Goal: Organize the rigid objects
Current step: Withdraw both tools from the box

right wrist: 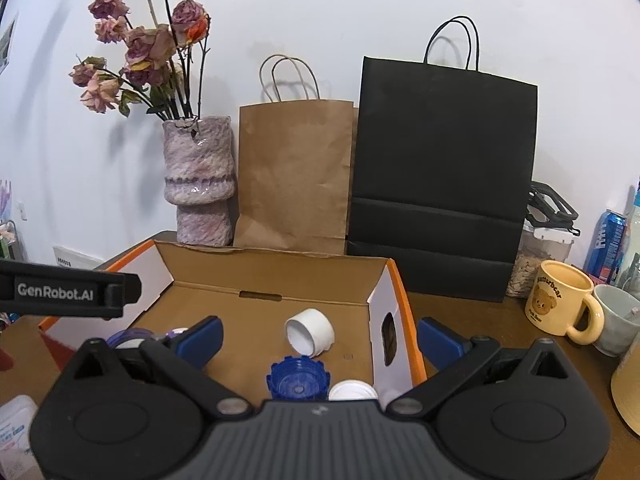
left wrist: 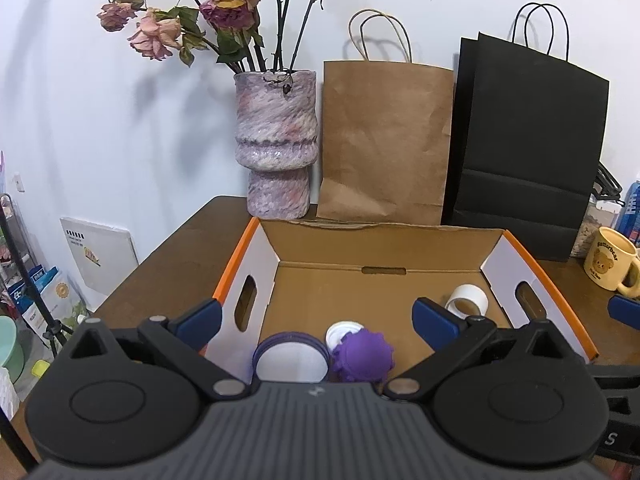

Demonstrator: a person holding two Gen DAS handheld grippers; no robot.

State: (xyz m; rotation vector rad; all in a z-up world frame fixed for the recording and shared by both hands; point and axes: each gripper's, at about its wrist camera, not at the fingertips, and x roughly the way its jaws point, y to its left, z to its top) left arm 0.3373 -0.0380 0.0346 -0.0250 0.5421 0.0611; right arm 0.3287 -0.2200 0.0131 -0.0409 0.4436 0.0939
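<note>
An open cardboard box [left wrist: 384,236] [right wrist: 280,264] with orange edges sits on the brown table. Inside it, the left wrist view shows a purple-rimmed lid [left wrist: 290,360], a purple knobbed cap [left wrist: 362,356], a small white cap [left wrist: 340,330] and a white ring cap [left wrist: 468,300]. The right wrist view shows a white cap on its side [right wrist: 310,330], a blue toothed cap [right wrist: 298,380] and a white lid [right wrist: 352,390]. My left gripper [left wrist: 316,316] hangs open over the box's near left part, empty. My right gripper [right wrist: 320,334] is open and empty, straddling the box's right wall.
A purple vase of dried roses [left wrist: 278,140], a brown paper bag [left wrist: 386,140] and a black paper bag [left wrist: 528,140] stand behind the box against the wall. A yellow bear mug [right wrist: 564,304], a grey mug [right wrist: 618,318] and a blue can [right wrist: 608,244] stand right of the box.
</note>
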